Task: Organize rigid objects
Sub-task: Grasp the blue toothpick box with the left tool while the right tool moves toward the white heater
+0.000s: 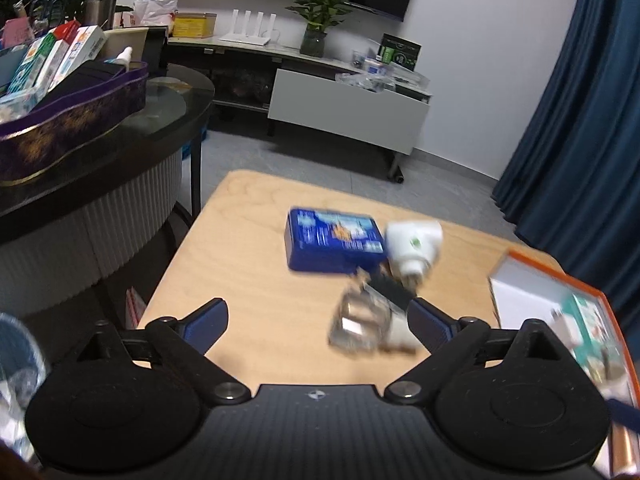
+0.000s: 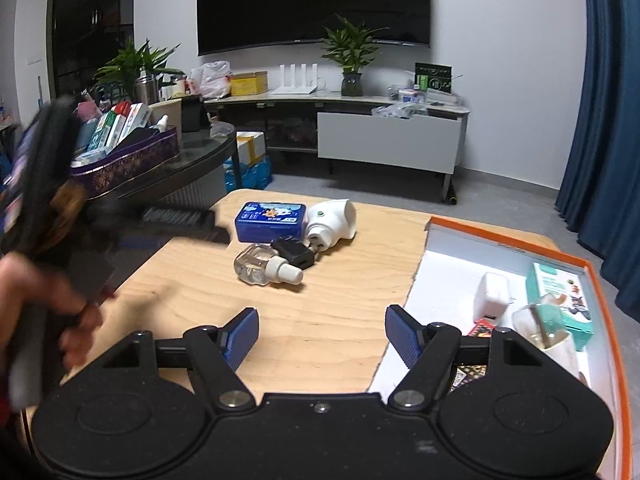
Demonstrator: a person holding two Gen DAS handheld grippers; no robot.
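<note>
On the wooden table [image 2: 328,320] lie a blue box [image 2: 270,221], a white plug-in diffuser [image 2: 332,222], a black adapter [image 2: 294,253] and a clear refill bottle [image 2: 264,266] on its side. The left wrist view, blurred, shows the same blue box [image 1: 334,245], diffuser [image 1: 414,246], adapter [image 1: 390,289] and bottle [image 1: 362,326]. My left gripper [image 1: 318,322] is open and empty, its right finger beside the bottle. My right gripper [image 2: 320,334] is open and empty above the table's near side. The left gripper's body [image 2: 48,184] shows blurred at the left.
An orange-rimmed white tray [image 2: 448,256] at the right holds a white charger [image 2: 492,296], a teal box [image 2: 560,300] and a cup [image 2: 548,334]. A dark round table with a purple basket [image 2: 132,160] of boxes stands left. A TV cabinet lines the far wall.
</note>
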